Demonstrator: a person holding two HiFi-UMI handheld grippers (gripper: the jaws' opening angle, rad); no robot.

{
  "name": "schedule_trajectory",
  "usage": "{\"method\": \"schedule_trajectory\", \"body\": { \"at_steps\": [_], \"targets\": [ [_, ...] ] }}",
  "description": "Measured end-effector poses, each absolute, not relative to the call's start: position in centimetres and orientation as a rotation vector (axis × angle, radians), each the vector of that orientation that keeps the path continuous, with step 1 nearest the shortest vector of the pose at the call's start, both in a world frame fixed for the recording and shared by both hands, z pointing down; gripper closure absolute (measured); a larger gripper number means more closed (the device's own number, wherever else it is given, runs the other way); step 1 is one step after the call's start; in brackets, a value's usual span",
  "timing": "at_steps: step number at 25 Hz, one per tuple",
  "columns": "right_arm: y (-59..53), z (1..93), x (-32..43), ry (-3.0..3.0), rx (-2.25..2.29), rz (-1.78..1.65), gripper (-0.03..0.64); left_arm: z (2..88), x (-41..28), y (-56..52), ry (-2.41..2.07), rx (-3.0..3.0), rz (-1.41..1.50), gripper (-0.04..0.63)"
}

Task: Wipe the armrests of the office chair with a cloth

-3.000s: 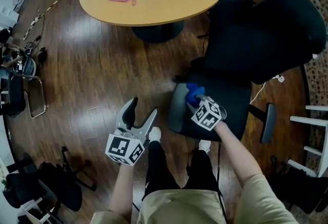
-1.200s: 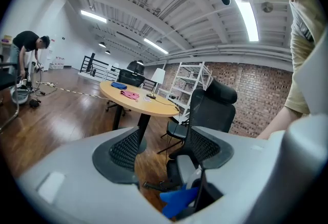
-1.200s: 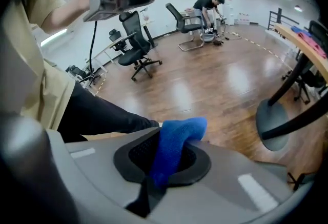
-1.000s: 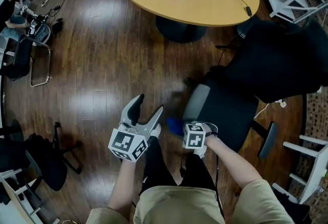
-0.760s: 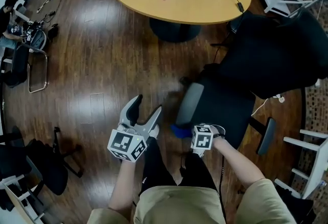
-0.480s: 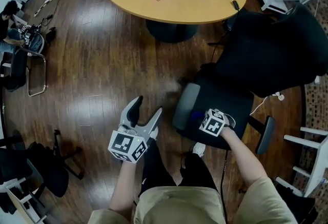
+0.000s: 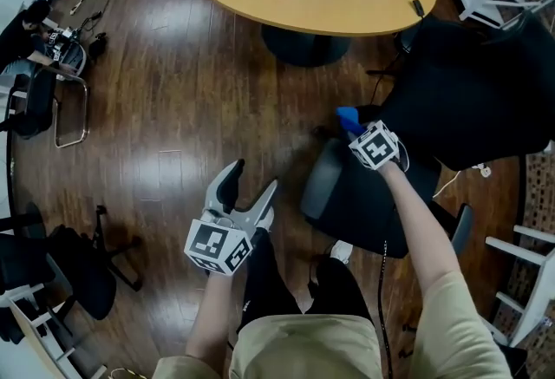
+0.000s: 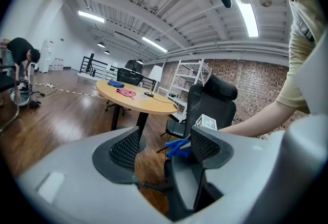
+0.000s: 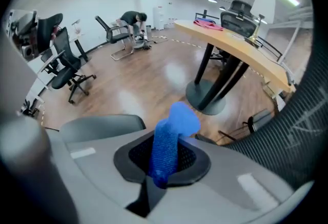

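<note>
Now, right gripper (image 7: 350,126) clamped on the blue cloth (image 7: 346,116), right of centre, by the upper end of the grey armrest (image 7: 320,183) of the office chair (image 7: 473,78), left gripper (image 7: 249,181) at lower centre, jaws spread wide, empty.

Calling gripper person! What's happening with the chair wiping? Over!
Left hand-held gripper open, empty. Right hand-held gripper shut on blue cloth, near far end of grey armrest. Nothing lying on it.

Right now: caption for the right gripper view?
Right gripper shut on a blue cloth; office chair mesh back at right, round table beyond.
</note>
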State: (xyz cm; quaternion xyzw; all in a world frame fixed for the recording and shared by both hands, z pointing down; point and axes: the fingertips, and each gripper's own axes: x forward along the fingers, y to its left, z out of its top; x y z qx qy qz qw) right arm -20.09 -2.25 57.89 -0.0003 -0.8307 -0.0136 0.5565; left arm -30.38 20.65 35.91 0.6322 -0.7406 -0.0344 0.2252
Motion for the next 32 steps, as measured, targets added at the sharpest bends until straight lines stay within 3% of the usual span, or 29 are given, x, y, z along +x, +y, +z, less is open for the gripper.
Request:
{"method": "schedule_trajectory", "body": {
  "at_steps": [6, 14, 19, 27, 32],
  "targets": [
    [2.8, 58.3, -24.4, -1.976, -0.206, 0.002, 0.598, 36.6, -30.4, 21.2, -2.07, 1.709, -0.097, 0.301],
    [8.6, 56.7, -24.3, -2.06, -0.494, 0.235, 0.597, 35.4, -29.3, 20.5, -2.16, 1.662, -0.135, 0.301],
    [9.2, 54.3, -23.8, -2.078, -0.648, 0.176, 0.597, 35.6, -28.1, 19.9, -2.167, 1.659, -0.155, 0.301],
    [7.2, 56.4, -29.4, -1.781, -0.9, 0.006, 0.596, 42.1, -35.0, 17.9, -2.069, 1.691, -0.207, 0.301],
    [11.1, 60.3, -26.1, -1.213, -1.41, 0.065, 0.597, 46.3, -38.3, 17.8, -2.058, 1.617, -0.253, 0.301]
  ]
}}
